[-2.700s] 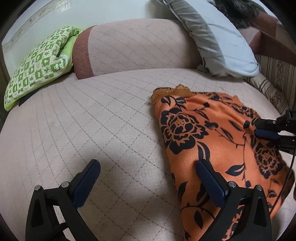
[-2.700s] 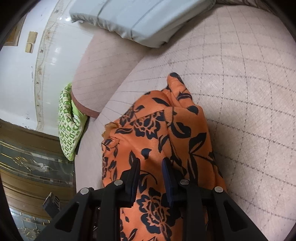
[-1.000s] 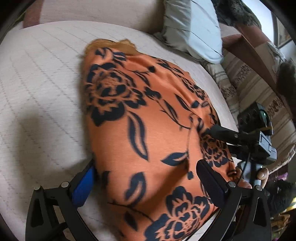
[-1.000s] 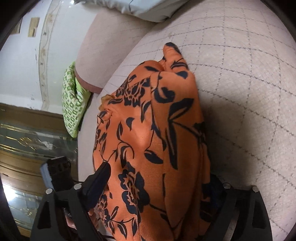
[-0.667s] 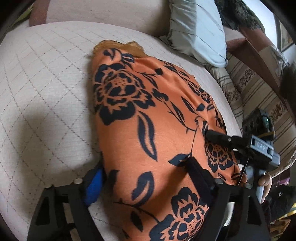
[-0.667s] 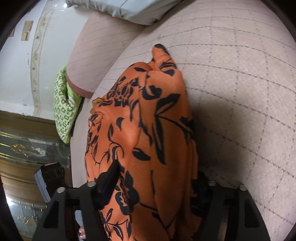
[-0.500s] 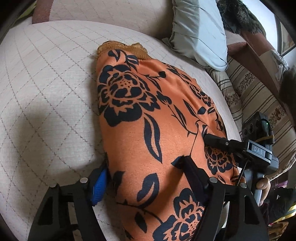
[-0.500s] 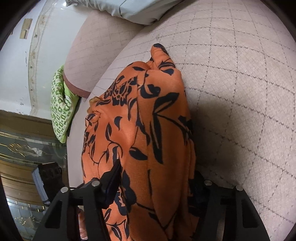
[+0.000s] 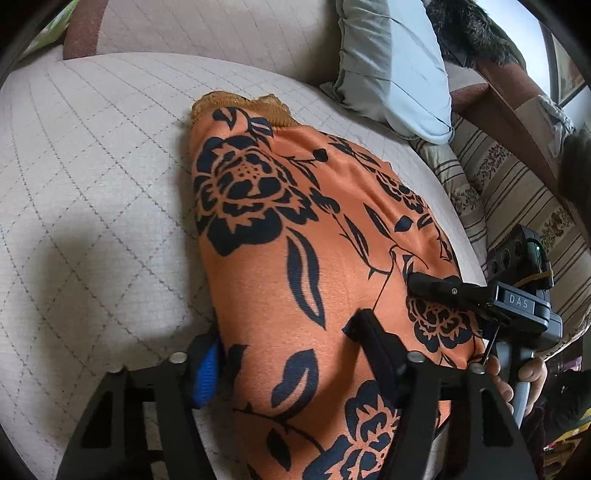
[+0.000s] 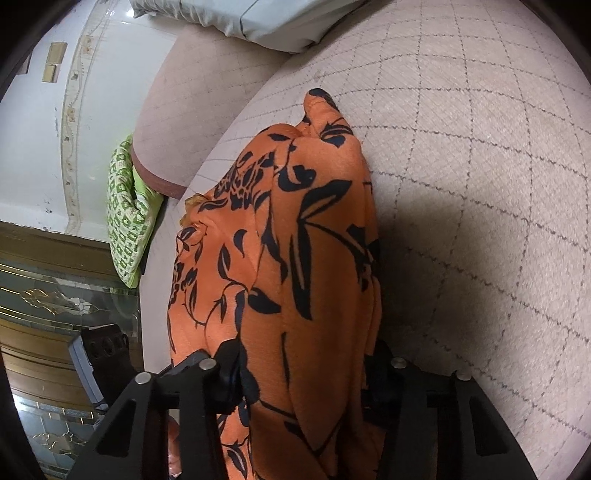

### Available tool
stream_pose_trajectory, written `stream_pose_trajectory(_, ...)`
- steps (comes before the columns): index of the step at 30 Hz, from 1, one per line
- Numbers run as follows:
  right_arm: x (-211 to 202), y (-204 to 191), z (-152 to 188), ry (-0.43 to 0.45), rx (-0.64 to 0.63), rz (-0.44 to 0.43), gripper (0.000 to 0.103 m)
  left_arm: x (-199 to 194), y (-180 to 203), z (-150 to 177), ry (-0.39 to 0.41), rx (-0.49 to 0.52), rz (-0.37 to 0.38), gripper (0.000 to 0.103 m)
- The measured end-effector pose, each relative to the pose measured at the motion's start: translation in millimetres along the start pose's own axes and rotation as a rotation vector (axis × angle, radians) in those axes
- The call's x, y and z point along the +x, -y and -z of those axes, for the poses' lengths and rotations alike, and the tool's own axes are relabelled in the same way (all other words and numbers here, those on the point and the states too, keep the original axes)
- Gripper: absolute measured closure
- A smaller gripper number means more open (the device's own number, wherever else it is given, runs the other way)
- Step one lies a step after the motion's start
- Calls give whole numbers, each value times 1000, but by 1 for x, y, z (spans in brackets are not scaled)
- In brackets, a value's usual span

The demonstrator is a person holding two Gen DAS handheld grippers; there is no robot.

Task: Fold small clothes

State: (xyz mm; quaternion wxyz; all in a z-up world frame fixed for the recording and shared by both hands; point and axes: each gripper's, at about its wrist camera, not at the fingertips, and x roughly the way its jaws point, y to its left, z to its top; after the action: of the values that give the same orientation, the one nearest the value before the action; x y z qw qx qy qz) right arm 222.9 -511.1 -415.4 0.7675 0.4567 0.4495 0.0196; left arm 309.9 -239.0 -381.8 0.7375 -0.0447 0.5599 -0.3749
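Left wrist view
Garment: the orange floral garment (image 9: pixel 295 258) fills the middle of the frame, lying on the quilted beige cushion (image 9: pixel 92 184), and runs from its gathered edge at upper centre down to the bottom edge.
Your left gripper (image 9: pixel 288 354): bottom of the frame, fingers set on either side of a fold of the garment; the blue pad (image 9: pixel 205 373) sits at the cloth's left edge and the dark finger presses in from the right, so it's pinching the fabric.
Your right gripper (image 9: pixel 436 286): comes in from the right edge with its tip lying on the cloth; from here you can't tell how its fingers stand. Your hand (image 9: pixel 524 380) on its handle shows at lower right.
Background: pale blue pillow (image 9: pixel 391 70) at the top, striped upholstery (image 9: pixel 517 192) at right.

Right wrist view
Garment: the same cloth (image 10: pixel 295 277) rises from bottom centre toward the upper middle, bunched into a ridge on the cushion (image 10: pixel 480 184).
Your right gripper (image 10: pixel 303 373): bottom of the frame, both fingers tight against the sides of that ridge, squeezing the cloth between them.
Your left gripper (image 10: pixel 107 354): only a dark bit of it peeks in at lower left, beside the cloth.
Background: green checked cushion (image 10: pixel 125 225) at the left, white wall (image 10: pixel 37 129) behind it, pillow (image 10: pixel 258 18) along the top.
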Motion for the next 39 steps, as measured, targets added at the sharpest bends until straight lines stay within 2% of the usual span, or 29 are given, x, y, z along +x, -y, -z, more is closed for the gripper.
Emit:
stream_pose_trajectory(6, 0, -3, 2, 7, -7, 13, 54, -3, 5, 3, 22, 37, -46, 45)
stream_pose_trajectory(14, 4, -1, 0, -13, -14, 11, 53, 0, 16, 3, 29, 74, -100, 45)
stream_pose_trajectory(25, 7, 1, -4, -34, -43, -23, 47, 4, 25, 3, 34, 113, -155, 44)
stream_pose_trajectory(33, 8, -3, -3, -35, -65, -25, 38, 7, 26, 2, 34, 112, -174, 40)
stream_pose_trajectory(37, 9, -6, -1, -23, -65, -16, 39, 9, 27, 1, 35, 109, -179, 39)
stream_pose_trajectory(39, 9, -9, 1, -13, -65, 5, 44, 8, 28, 2, 40, 114, -177, 40)
